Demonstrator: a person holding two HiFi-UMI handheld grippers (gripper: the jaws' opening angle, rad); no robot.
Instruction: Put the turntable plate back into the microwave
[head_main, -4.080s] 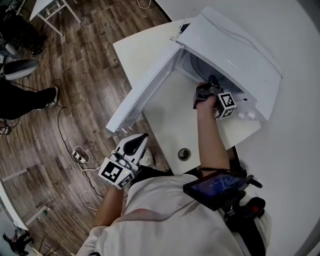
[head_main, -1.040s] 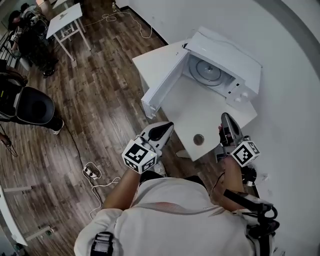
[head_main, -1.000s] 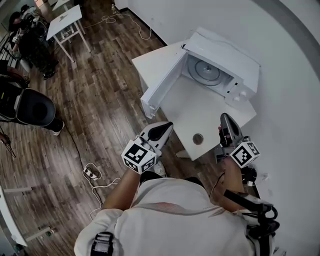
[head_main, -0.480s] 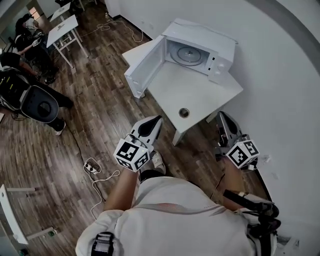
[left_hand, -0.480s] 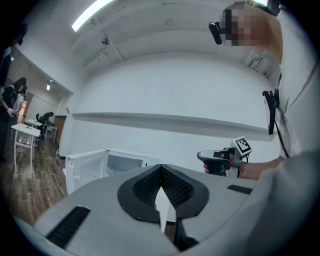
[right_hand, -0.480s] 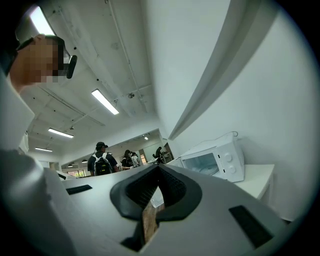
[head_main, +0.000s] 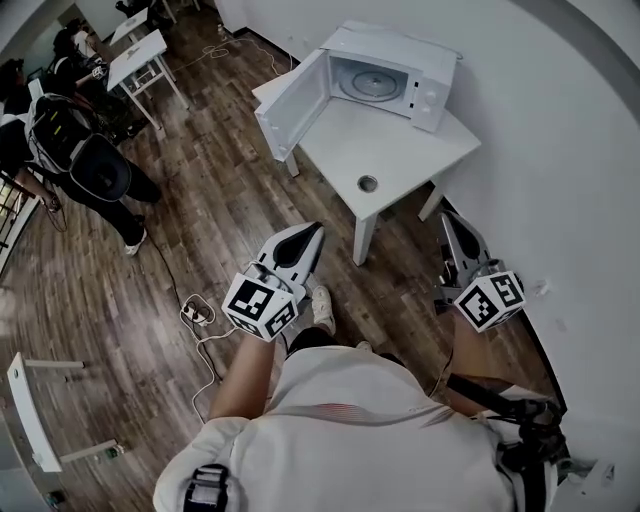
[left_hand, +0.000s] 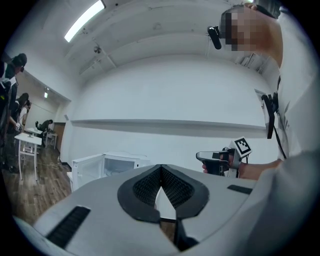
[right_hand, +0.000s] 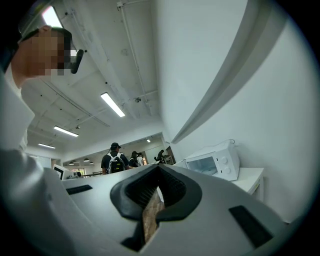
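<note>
Left hand-held gripper (head_main: 316, 230) and right hand-held gripper (head_main: 446, 216) are hanging closed, empty; turntable plate (head_main: 364, 86) is sitting inside open microwave (head_main: 432, 88) on worktop (head_main: 400, 150).

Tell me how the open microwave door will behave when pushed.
The microwave door stands wide open, hinged at one side, so a push probably swings it shut. The microwave sits low and boxy on the table, so it likely won't tip.

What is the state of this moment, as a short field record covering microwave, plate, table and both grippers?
microwave: on the white table, door open
turntable plate: inside the microwave cavity
small round object: on the white table, near its front edge
left gripper: shut, empty, off the white table, over the floor
right gripper: shut, empty, beside the white table
</note>
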